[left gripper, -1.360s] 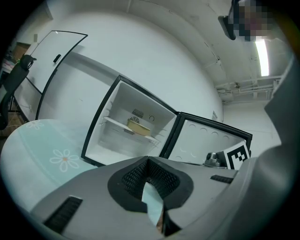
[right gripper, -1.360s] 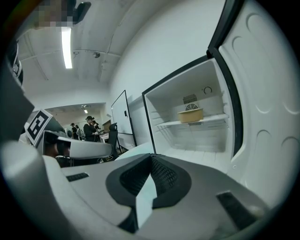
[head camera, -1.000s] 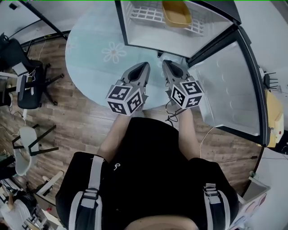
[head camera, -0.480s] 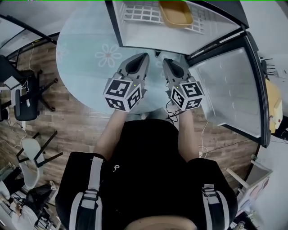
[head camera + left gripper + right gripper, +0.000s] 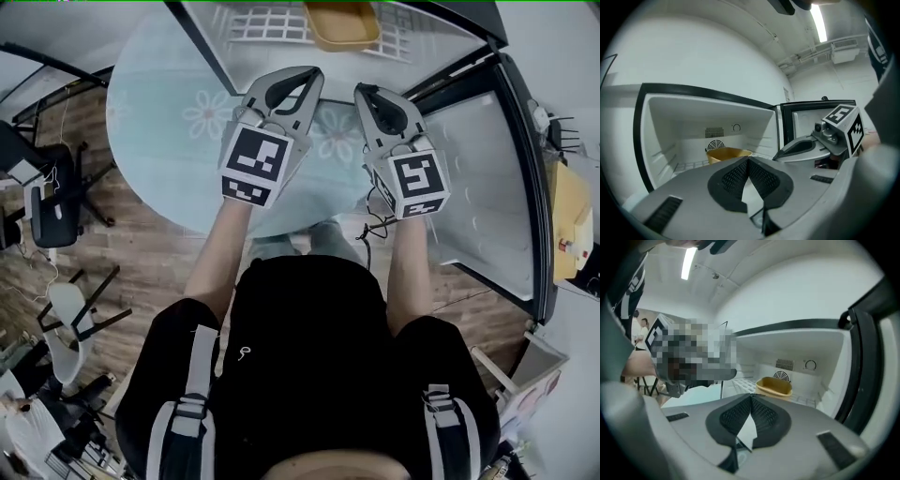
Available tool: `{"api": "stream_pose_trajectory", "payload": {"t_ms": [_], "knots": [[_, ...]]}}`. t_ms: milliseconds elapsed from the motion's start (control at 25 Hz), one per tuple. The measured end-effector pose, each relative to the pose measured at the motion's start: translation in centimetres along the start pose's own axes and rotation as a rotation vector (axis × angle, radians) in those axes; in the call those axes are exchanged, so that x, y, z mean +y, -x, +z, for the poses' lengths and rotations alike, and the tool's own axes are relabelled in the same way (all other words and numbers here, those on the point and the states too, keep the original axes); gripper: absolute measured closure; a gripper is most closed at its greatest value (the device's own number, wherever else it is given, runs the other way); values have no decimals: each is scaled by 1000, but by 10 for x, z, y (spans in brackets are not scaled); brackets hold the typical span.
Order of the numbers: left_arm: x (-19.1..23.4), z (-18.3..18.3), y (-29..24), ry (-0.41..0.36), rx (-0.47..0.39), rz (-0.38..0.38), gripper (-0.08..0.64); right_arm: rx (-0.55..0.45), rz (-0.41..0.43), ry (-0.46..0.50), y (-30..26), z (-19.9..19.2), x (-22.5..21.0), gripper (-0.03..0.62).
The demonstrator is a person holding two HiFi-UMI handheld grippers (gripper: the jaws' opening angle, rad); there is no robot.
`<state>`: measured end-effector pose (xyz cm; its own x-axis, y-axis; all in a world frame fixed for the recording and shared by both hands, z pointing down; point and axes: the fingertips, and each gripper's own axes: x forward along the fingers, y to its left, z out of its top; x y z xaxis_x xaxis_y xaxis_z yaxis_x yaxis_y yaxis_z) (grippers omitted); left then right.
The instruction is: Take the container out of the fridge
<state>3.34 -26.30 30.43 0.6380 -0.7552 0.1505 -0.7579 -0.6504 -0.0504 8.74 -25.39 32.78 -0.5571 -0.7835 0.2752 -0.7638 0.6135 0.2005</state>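
Small white fridge (image 5: 661, 126), door (image 5: 478, 178) swung fully open to the person's right, cavity unobstructed. Mustard-yellow plastic container (image 5: 342, 23), shallow and open-topped, sits on the white wire shelf (image 5: 262, 21) towards the back, below the round fan grille (image 5: 780, 376). It is untouched and well apart from both tools.

Left claw (image 5: 309, 79): clenched, mesh pads meeting at the tips, nothing between them. Right claw (image 5: 362, 92): likewise clenched and empty. Both are held side by side, near each other, noses aimed into the opening just short of the fridge sill; each gripper view has the container roughly centred beyond its tips.

Judgement: the task is at the approach stage, the grasp not yet begun. The paired, level aim suggests a two-sided lift by the rim. The pads must part before either can take the rim. Risk: a shut tip could nudge the light container deeper along the shelf.
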Motion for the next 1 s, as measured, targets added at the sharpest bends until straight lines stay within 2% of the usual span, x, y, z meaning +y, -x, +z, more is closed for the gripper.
{"api": "stream_pose_trajectory", "payload": {"t_ms": [240, 280, 360, 480, 560, 680, 800, 1000], "knots": [[-5, 11, -30, -196, 72, -27, 558, 3, 47, 187, -10, 23, -10, 584], [-6, 12, -33, -221, 85, -35, 558, 11, 49, 220, -13, 25, -12, 584], [-5, 15, -37, -262, 104, -39, 558, 34, 56, 285, -19, 29, -15, 543], [-5, 19, -42, -327, 123, -48, 556, 76, 88, 354, -28, 29, -15, 543], [-5, 18, -46, -371, 155, -60, 472, 128, 135, 391, -33, 22, -10, 518], [0, 14, -51, -442, 205, -55, 469, 206, 194, 479, -40, 13, -4, 518], [4, 9, -57, -514, 263, -61, 469, 255, 167, 582, -47, 13, -11, 518], [8, -6, -64, -593, 366, -129, 468, 316, 114, 717, -55, 13, -23, 518]]}}
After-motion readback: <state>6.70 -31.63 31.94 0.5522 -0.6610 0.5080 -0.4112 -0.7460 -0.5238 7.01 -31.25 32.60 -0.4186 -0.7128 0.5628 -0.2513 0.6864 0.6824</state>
